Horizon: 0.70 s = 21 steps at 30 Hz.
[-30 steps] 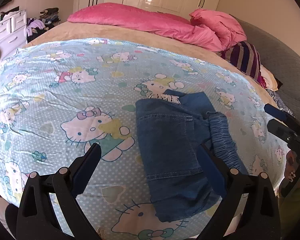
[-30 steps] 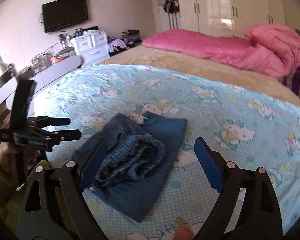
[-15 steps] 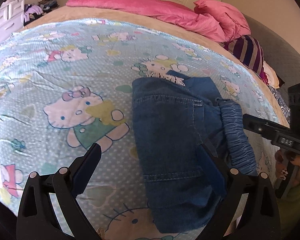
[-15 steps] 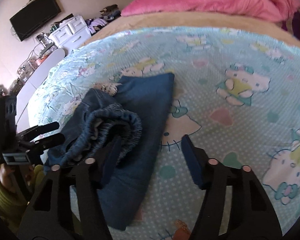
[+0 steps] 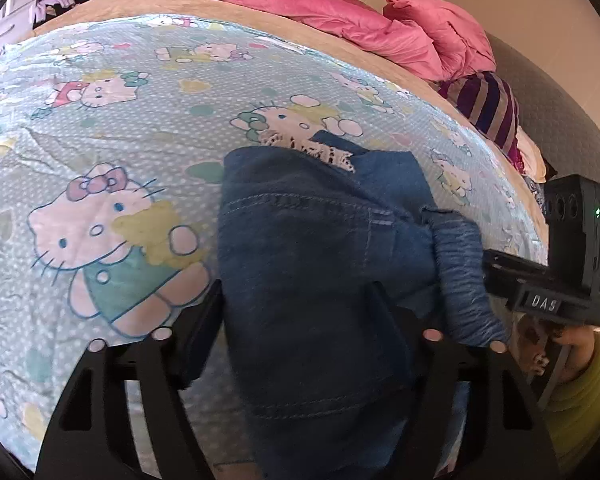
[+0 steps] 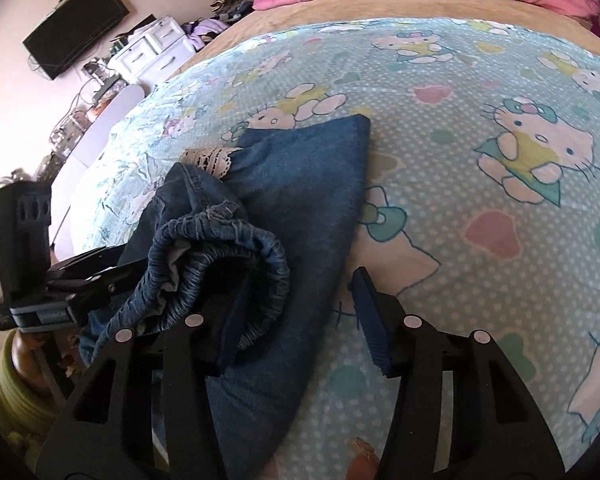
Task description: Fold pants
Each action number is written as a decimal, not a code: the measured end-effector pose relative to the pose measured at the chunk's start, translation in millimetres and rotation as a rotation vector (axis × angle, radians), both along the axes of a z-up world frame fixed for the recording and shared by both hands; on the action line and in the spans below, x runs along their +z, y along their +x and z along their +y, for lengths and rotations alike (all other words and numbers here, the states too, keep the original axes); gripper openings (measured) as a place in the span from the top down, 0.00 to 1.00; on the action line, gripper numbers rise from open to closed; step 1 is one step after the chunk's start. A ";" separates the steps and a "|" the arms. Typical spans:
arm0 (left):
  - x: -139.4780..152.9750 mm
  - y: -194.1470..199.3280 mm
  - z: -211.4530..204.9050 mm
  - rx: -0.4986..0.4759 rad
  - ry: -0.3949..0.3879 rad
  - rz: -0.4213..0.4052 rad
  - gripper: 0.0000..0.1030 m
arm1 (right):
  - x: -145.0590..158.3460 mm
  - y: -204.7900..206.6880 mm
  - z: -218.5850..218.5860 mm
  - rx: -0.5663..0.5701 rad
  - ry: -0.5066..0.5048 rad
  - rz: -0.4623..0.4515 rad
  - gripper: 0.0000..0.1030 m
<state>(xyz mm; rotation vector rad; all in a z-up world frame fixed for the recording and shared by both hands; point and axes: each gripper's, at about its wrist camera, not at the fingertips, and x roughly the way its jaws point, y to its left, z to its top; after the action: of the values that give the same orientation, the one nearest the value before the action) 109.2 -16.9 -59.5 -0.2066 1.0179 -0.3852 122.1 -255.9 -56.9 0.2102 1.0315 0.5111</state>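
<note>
Blue denim pants (image 5: pixel 300 240) lie folded on the cartoon-cat bedsheet (image 5: pixel 100 128), a lace trim (image 5: pixel 312 148) showing at their far edge. The gathered elastic waistband (image 6: pixel 220 240) bulges up on top. My left gripper (image 5: pixel 296 320) straddles the near part of the fold; its jaws are closing and the pads do not visibly press on it. My right gripper (image 6: pixel 300 320) is closing too. Its left finger (image 6: pixel 232 320) is tucked under the waistband and its right finger (image 6: pixel 370 320) is over the sheet beside the denim (image 6: pixel 312 184). Each view shows the other gripper at the pants' side.
A pink duvet (image 5: pixel 300 4) and a striped cushion (image 5: pixel 488 108) lie at the bed's far end, with a grey padded wall (image 5: pixel 564 120) on the right. White drawers (image 6: pixel 148 48) and a wall TV (image 6: pixel 76 28) stand past the bed's left edge. A hand in a yellow-green sleeve (image 6: pixel 8 372) holds each tool.
Both grippers came down close onto the pants and their jaws narrowed. The left now straddles the denim fold; the right's left finger has slipped under the waistband.
</note>
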 end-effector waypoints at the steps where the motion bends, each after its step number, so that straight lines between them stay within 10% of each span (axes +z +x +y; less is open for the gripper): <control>1: -0.4 0.9 -2.8 -0.001 0.003 0.001 0.34 | -1.1 0.8 1.1 0.005 0.005 -0.003 0.54; 4: -1.5 0.3 -9.3 -0.005 0.020 -0.013 0.44 | -3.4 3.2 6.1 0.012 0.018 -0.017 0.55; 9: 9.9 -7.7 -17.9 -0.033 0.053 -0.064 0.64 | 8.6 -8.4 19.7 0.037 -0.022 -0.102 0.84; 21: 50.1 -0.3 -2.6 0.018 0.075 -0.179 0.71 | 57.3 -11.3 68.2 0.162 -0.168 -0.353 0.87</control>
<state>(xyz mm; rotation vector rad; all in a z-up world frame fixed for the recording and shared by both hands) 108.9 -19.5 -9.4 -0.1115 0.8518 -0.3419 110.8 -187.7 0.3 -0.1119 0.7433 0.5810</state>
